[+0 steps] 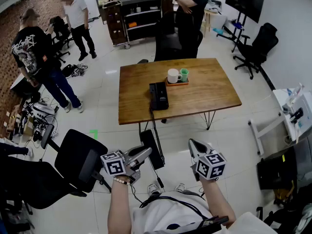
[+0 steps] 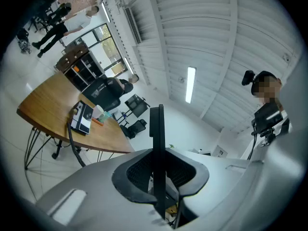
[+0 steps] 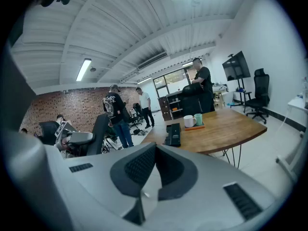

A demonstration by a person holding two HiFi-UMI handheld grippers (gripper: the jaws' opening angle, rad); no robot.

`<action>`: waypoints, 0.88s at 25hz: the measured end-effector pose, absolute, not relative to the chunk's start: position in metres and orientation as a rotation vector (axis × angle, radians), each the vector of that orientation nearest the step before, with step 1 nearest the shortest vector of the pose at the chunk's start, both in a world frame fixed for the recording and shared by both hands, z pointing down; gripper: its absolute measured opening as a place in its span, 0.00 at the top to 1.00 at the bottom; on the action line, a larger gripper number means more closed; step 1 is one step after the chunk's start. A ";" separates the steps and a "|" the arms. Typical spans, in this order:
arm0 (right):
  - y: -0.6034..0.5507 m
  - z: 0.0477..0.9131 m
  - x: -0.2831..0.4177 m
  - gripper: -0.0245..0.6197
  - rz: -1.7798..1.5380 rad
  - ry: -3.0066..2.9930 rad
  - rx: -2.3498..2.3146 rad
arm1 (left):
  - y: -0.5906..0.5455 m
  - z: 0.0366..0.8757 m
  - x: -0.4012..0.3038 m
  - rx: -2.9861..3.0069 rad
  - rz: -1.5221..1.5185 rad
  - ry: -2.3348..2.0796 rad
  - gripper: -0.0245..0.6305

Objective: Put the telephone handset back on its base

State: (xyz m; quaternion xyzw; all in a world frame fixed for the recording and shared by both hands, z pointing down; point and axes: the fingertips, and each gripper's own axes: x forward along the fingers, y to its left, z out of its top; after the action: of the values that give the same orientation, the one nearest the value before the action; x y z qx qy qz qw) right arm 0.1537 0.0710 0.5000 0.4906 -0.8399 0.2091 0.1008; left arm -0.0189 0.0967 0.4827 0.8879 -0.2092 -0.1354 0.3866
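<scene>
Facing wooden table (image 1: 209, 89), telephone base (image 1: 158, 95) near its front edge. Handset (image 1: 152, 152) off the table, clamped in left gripper (image 1: 145, 156). Likely light, rigid, smooth plastic, cord (image 1: 157, 133) tugging, so a mid-shaft hold suits. Right gripper (image 1: 194, 146) jaws together, empty.

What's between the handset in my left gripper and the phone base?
Only the black cord, hanging off the wooden table over bare floor; the head view shows it.

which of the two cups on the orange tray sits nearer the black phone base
The white ceramic mug: it stands on the side towards the black telephone base; the mint-green cup is beyond it.
</scene>
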 end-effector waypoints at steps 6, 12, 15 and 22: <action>0.062 0.498 0.148 0.96 0.605 -2.486 1.445 | 0.088 0.480 -0.024 2.271 -0.348 -0.530 0.84; 0.060 0.498 0.147 0.96 0.611 -2.473 1.459 | 0.086 0.480 -0.030 2.267 -0.350 -0.528 0.84; 0.059 0.499 0.145 0.96 0.606 -2.462 1.476 | 0.084 0.482 -0.035 2.263 -0.348 -0.521 0.84; 0.059 0.501 0.134 0.96 0.600 -2.426 1.522 | 0.079 0.481 -0.053 2.256 -0.367 -0.488 0.84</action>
State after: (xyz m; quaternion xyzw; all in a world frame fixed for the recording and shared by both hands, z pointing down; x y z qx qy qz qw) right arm 0.1344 0.0590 0.5014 0.5173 -0.8242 0.2037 0.1076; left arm -0.0532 0.0790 0.4812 0.8883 -0.1921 -0.1446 0.3913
